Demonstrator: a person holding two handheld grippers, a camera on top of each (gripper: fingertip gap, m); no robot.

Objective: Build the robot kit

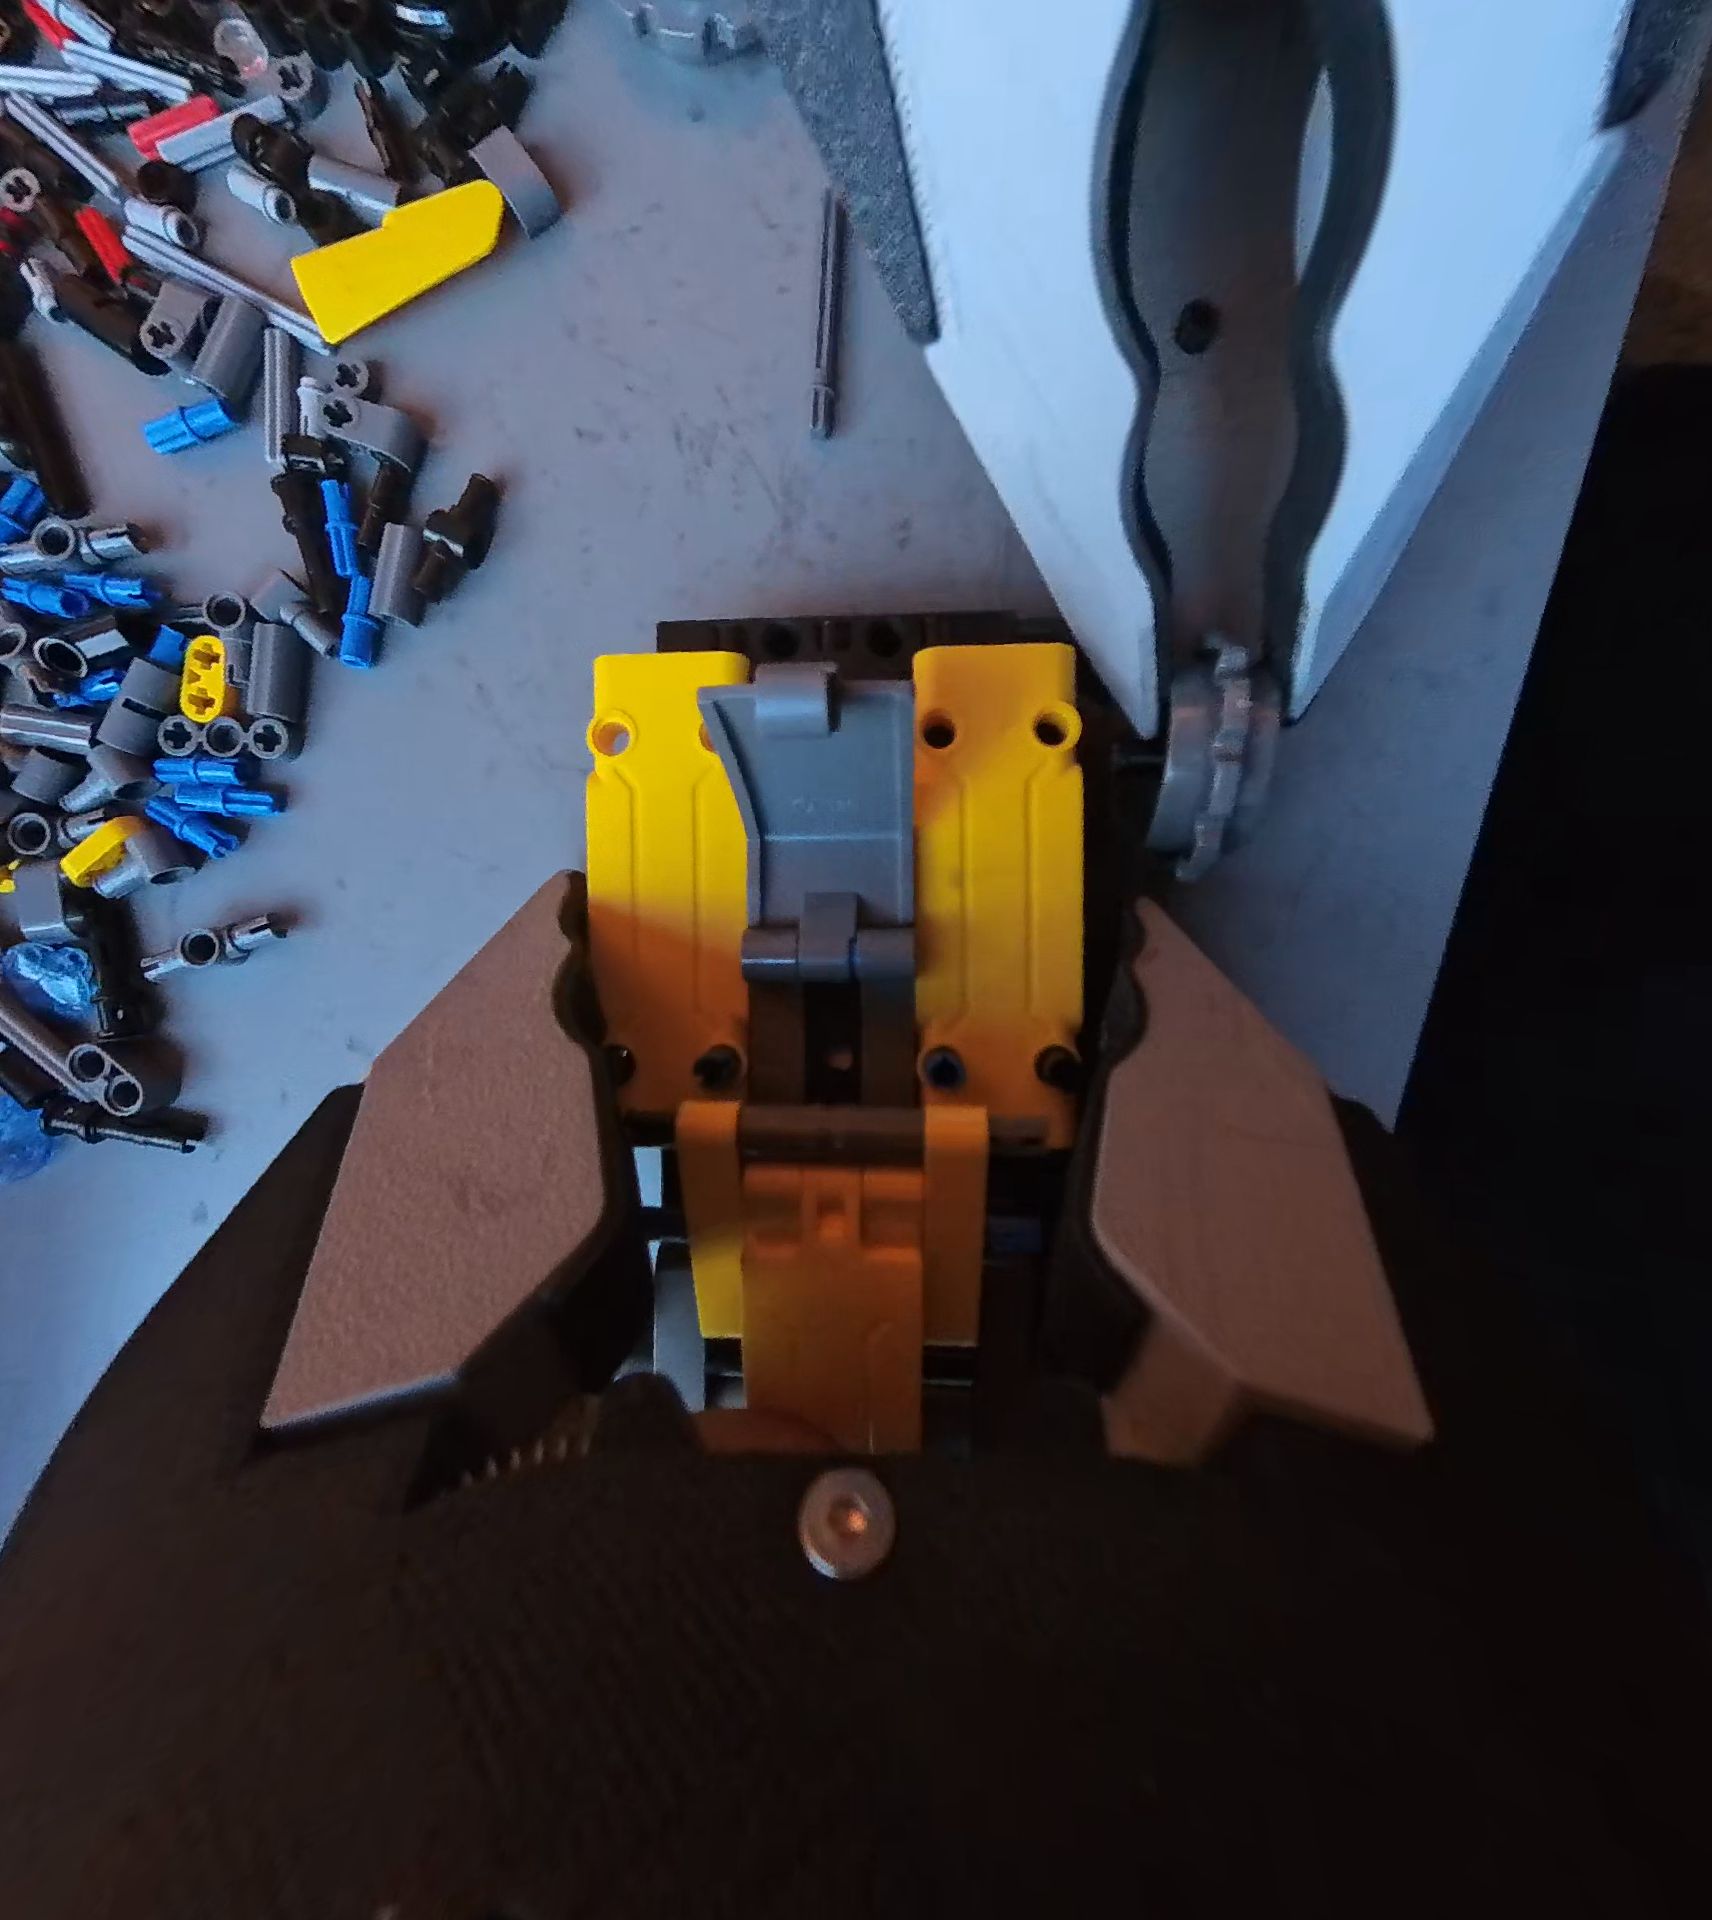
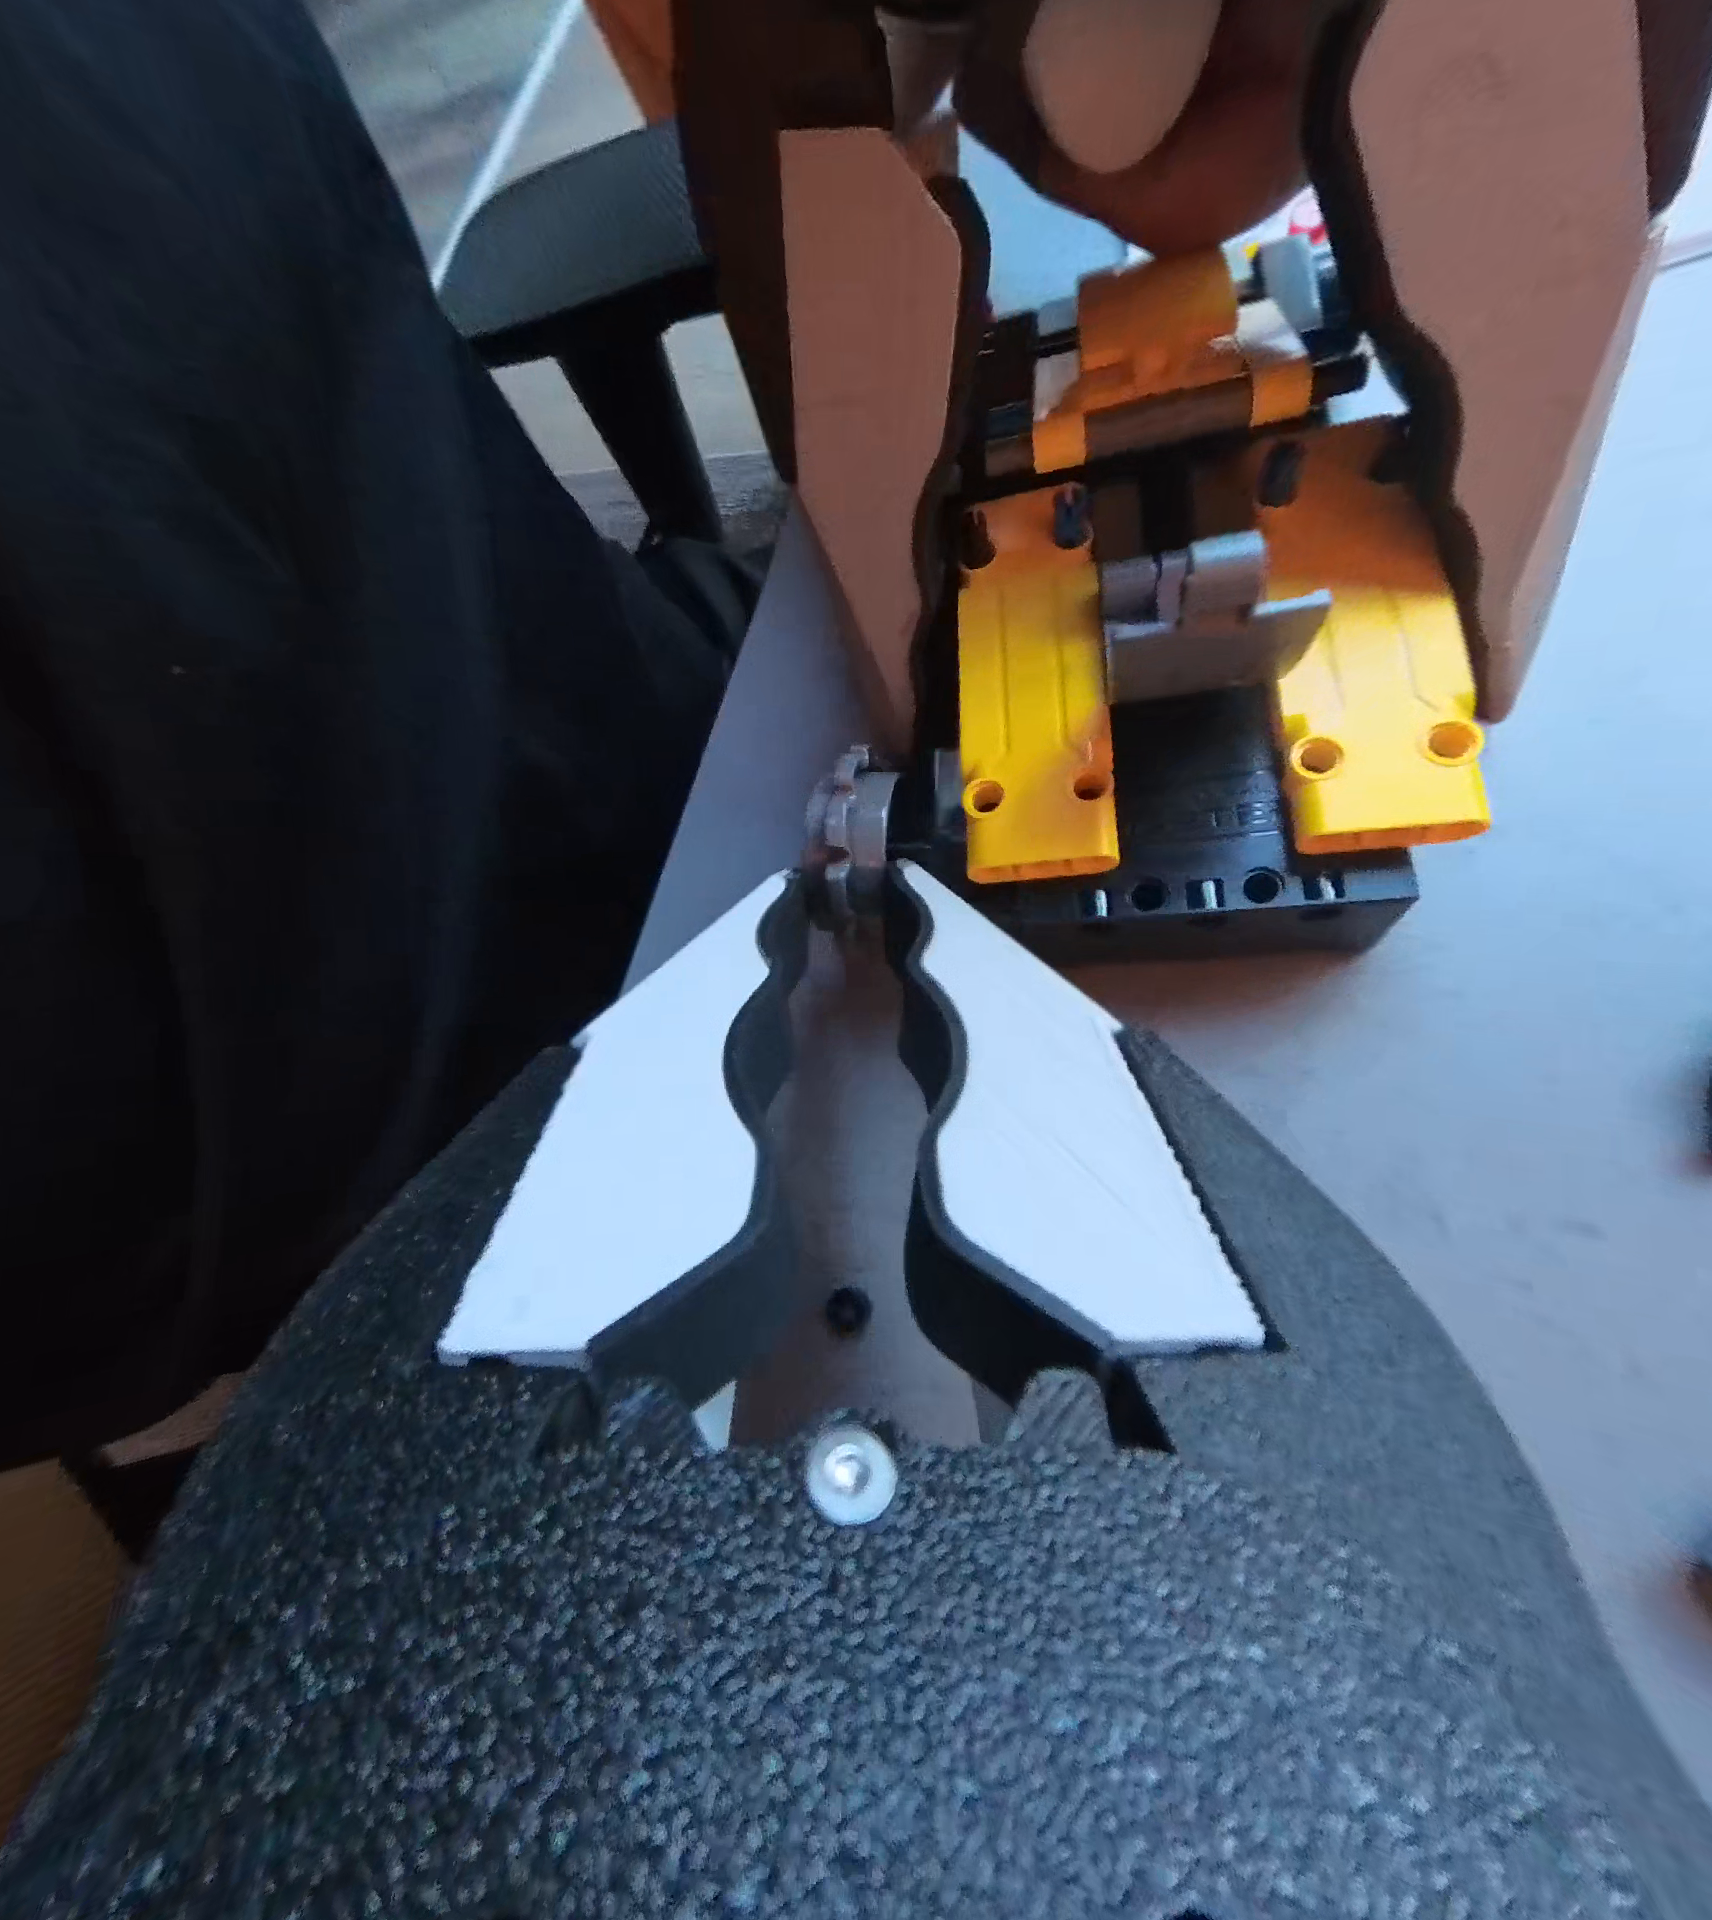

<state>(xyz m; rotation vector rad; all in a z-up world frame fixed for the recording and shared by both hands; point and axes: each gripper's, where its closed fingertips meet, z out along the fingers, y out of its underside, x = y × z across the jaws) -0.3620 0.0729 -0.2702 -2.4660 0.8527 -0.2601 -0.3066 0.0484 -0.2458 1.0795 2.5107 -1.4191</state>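
Gear (image 2: 847, 831), small and grey, sits on a pin at the side of the yellow-and-black brick model (image 2: 1195, 790), at the model's 9 o'clock in the right wrist view and its 3 o'clock (image 1: 1210, 774) in the left wrist view. Right gripper (image 2: 847, 883), white-fingered, is closed on the gear, tips pinching its toothed rim; the gear lies dead ahead at 12 o'clock from this gripper, its axle running crosswise into the model. Left gripper (image 1: 847, 997), brown-fingered, clamps the model (image 1: 836, 883) by its two flanks. The model's long axis runs along this gripper's fingers, 6 to 12 o'clock. The right gripper is the one at the gear.

Loose pile of parts (image 1: 83, 582) lies at 9 to 11 o'clock on the grey table (image 1: 571, 468). Moulded lettering on the model's parts is too faint to read; no brand mark is legible.
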